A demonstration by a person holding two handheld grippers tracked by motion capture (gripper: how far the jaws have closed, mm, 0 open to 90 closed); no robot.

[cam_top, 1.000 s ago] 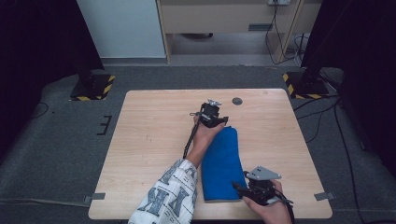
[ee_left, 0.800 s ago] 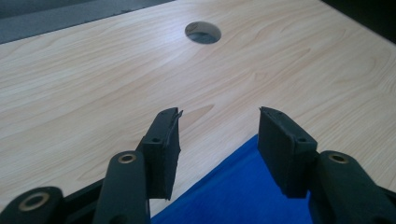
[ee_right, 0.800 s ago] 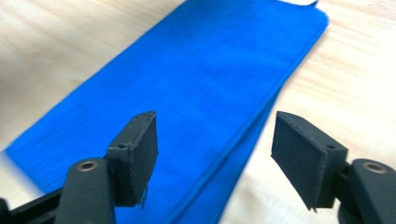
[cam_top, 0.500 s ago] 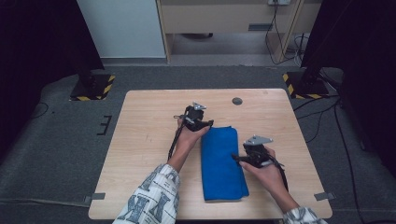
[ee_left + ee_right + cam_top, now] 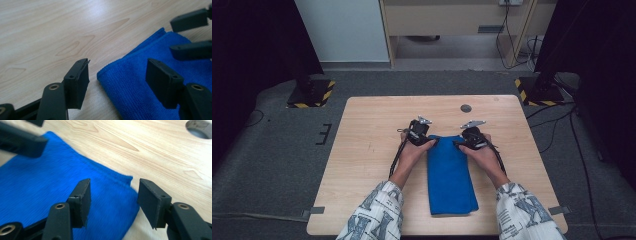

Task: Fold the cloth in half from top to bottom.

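Lying lengthwise toward the desk's [image 5: 362, 165] near edge, a folded blue cloth [image 5: 451, 175] has both claws at its far corners — left claw [image 5: 117, 82] and right claw [image 5: 113, 200], each spread apart. A round hole [image 5: 466, 108] sits near the far edge — nothing lies between.

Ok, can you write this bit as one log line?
left gripper: open, far-left corner | right gripper: open, far-right corner | blue towel: folded, flat

soft overhead light, dim dark surroundings; gripper views blur toward edges.
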